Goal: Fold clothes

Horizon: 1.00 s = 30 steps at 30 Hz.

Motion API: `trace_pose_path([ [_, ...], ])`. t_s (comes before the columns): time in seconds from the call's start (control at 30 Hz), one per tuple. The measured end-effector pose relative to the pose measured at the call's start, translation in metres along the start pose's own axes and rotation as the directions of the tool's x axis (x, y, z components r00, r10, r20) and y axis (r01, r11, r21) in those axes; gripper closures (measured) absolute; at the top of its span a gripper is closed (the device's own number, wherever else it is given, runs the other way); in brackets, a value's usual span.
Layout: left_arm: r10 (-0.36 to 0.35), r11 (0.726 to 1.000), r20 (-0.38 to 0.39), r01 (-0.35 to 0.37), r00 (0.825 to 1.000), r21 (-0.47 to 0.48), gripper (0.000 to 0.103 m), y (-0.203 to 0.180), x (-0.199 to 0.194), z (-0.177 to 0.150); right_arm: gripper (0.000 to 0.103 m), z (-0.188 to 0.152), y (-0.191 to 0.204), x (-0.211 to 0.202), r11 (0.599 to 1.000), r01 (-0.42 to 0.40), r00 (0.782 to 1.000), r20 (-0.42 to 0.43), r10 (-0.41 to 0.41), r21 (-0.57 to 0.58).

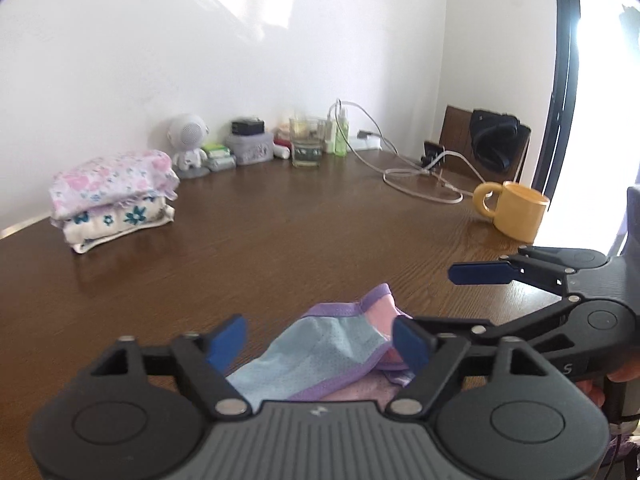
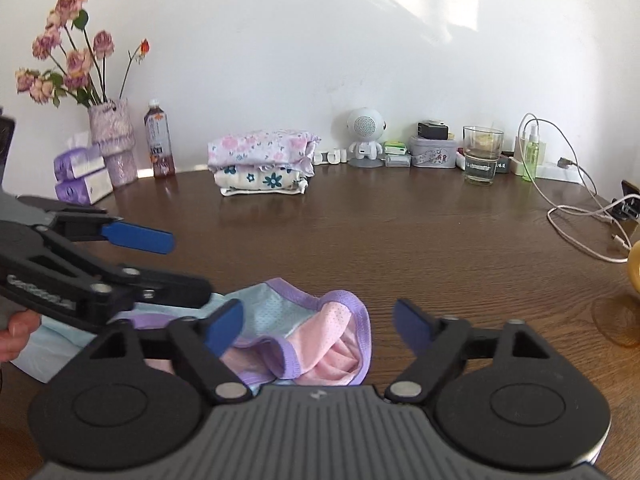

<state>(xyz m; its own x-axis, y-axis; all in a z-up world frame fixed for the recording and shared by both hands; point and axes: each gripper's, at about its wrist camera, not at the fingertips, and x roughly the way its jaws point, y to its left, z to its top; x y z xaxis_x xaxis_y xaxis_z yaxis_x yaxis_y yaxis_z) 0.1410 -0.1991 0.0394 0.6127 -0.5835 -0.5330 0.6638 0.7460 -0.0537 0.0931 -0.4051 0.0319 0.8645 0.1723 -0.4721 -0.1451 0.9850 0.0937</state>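
Observation:
A small crumpled garment (image 1: pixel 320 354) (image 2: pixel 320 330), light blue and pink mesh with purple trim, lies on the brown wooden table (image 1: pixel 280 240) (image 2: pixel 400 240) at its near edge. My left gripper (image 1: pixel 318 344) is open and hovers over the blue part, fingers on either side of it. From the right wrist view it (image 2: pixel 172 266) enters from the left, its lower finger above the cloth's left end. My right gripper (image 2: pixel 318 328) is open over the pink part, and it (image 1: pixel 440 300) shows at the right in the left wrist view. Neither holds cloth.
A stack of folded floral clothes (image 1: pixel 114 200) (image 2: pixel 262 164) sits further back. A yellow mug (image 1: pixel 516 210), white cables (image 2: pixel 576 220), a glass (image 2: pixel 482 154), a robot-shaped speaker (image 2: pixel 364 136), a bottle (image 2: pixel 159 140), a flower vase (image 2: pixel 112 144) and tissue packs (image 2: pixel 82 180) line the far and right edges.

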Motion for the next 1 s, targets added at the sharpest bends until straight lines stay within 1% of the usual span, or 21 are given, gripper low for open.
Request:
trace_pose_path([
  [0.03, 0.008, 1.0, 0.011, -0.007, 1.0, -0.008, 0.009, 0.002, -0.008, -0.004, 0.002, -0.001, 0.0, -0.002, 1.0, -0.008, 1.0, 0.002, 0.008, 0.017],
  [0.07, 0.018, 1.0, 0.017, -0.017, 1.0, -0.017, 0.008, 0.004, -0.016, -0.008, 0.001, -0.003, -0.001, -0.005, 0.999, -0.018, 1.0, 0.005, 0.018, 0.034],
  [0.17, 0.049, 0.998, 0.032, -0.047, 0.998, -0.048, 0.006, 0.01, -0.038, -0.023, 0.001, -0.008, -0.002, -0.011, 0.995, -0.039, 0.999, 0.009, 0.038, 0.091],
  [0.3, 0.088, 0.988, 0.027, -0.084, 0.996, -0.129, 0.004, 0.024, -0.066, -0.05, 0.0, -0.018, -0.004, -0.019, 0.985, -0.038, 0.999, 0.002, 0.038, 0.169],
  [0.37, 0.106, 0.98, 0.024, -0.1, 0.994, -0.171, 0.004, 0.031, -0.08, -0.065, 0.0, -0.024, -0.001, -0.024, 0.982, -0.034, 0.999, 0.0, 0.035, 0.186],
  [0.5, 0.17, 0.963, 0.033, -0.159, 0.985, -0.217, 0.004, 0.043, -0.104, -0.093, 0.0, -0.032, 0.003, -0.031, 0.98, -0.022, 1.0, -0.004, 0.023, 0.198],
  [0.6, 0.226, 0.939, 0.043, -0.206, 0.973, -0.276, 0.004, 0.051, -0.12, -0.11, 0.0, -0.036, 0.007, -0.033, 0.98, -0.008, 1.0, -0.007, 0.009, 0.197],
  [0.73, 0.261, 0.894, 0.057, -0.219, 0.964, -0.39, 0.004, 0.062, -0.132, -0.12, 0.0, -0.037, 0.013, -0.029, 0.982, -0.005, 1.0, -0.018, 0.009, 0.19],
  [0.8, 0.292, 0.87, 0.056, -0.241, 0.955, -0.43, 0.004, 0.065, -0.136, -0.123, 0.0, -0.037, 0.017, -0.026, 0.982, -0.016, 0.999, -0.026, 0.021, 0.19],
  [0.87, 0.338, 0.842, 0.048, -0.279, 0.94, -0.461, 0.004, 0.064, -0.139, -0.126, 0.0, -0.036, 0.021, -0.024, 0.982, -0.024, 0.999, -0.028, 0.03, 0.186],
  [0.9, 0.35, 0.833, 0.042, -0.29, 0.936, -0.472, 0.004, 0.064, -0.141, -0.128, 0.0, -0.036, 0.023, -0.023, 0.983, -0.026, 0.999, -0.027, 0.032, 0.184],
  [0.93, 0.36, 0.823, 0.036, -0.299, 0.932, -0.483, 0.004, 0.064, -0.142, -0.129, 0.0, -0.036, 0.024, -0.023, 0.983, -0.028, 0.999, -0.026, 0.033, 0.182],
  [1.0, 0.36, 0.81, 0.023, -0.3, 0.933, -0.504, 0.004, 0.065, -0.144, -0.131, 0.0, -0.036, 0.026, -0.022, 0.983, -0.029, 0.999, -0.029, 0.034, 0.181],
])
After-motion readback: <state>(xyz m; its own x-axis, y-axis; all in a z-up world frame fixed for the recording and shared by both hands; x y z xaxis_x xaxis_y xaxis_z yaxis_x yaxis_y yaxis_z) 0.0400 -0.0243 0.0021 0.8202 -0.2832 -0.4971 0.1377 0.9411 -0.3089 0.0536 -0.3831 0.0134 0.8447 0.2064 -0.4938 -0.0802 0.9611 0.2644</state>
